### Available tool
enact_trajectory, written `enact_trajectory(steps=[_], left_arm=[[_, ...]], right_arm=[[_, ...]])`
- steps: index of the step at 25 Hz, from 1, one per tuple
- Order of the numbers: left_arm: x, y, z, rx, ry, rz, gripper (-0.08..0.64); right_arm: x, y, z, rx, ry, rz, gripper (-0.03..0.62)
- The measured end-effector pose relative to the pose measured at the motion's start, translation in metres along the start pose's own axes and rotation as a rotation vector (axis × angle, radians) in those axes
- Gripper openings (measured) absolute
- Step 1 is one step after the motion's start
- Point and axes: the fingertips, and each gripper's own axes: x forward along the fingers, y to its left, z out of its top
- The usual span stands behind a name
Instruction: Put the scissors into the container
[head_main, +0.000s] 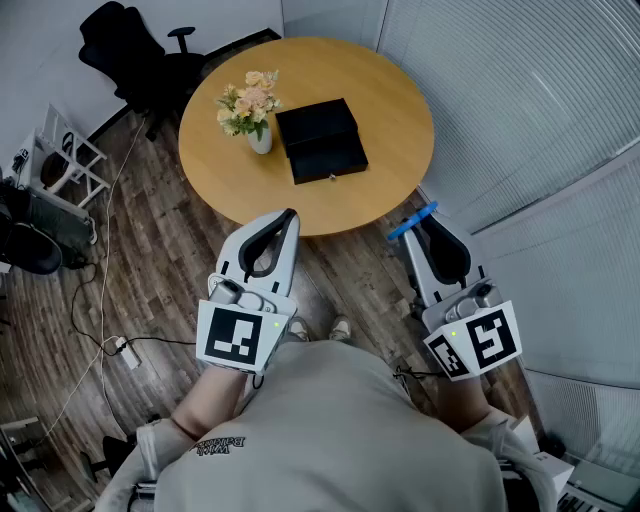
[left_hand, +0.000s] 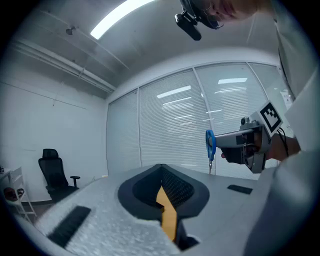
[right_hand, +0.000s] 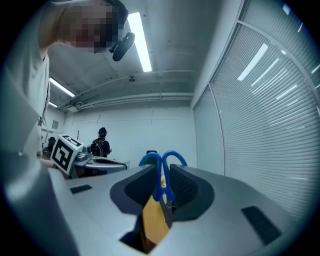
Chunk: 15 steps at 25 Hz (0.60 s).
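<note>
A pair of blue-handled scissors (head_main: 412, 221) sticks out of my right gripper (head_main: 427, 226), which is shut on it; the handles point up and left in the head view. In the right gripper view the blue loops (right_hand: 162, 167) rise between the jaws. The left gripper view catches the scissors (left_hand: 210, 145) hanging from the right gripper (left_hand: 246, 146). My left gripper (head_main: 289, 217) is shut with nothing in it, held near the table's front edge. The black container (head_main: 320, 140) lies on the round wooden table (head_main: 400, 110), well ahead of both grippers.
A white vase of flowers (head_main: 252, 112) stands just left of the container. A black office chair (head_main: 130, 55) is beyond the table at the far left, with a white rack (head_main: 60, 160) and floor cables. Window blinds (head_main: 540, 110) run along the right.
</note>
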Motion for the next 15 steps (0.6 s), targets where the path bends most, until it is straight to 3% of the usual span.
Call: enact_trajectory(steps=[10,15], left_arm=[[-0.006,-0.013,-0.003,0.012,0.014,0.018,0.021],[-0.006,-0.018,0.000,0.022,0.018,0.039,0.021]], right_arm=[[-0.016,-0.001,-0.001,0.027,-0.013,0.016,0.095],[-0.018,-0.004,-0.003,-0.033,0.000,0.023,0.095]])
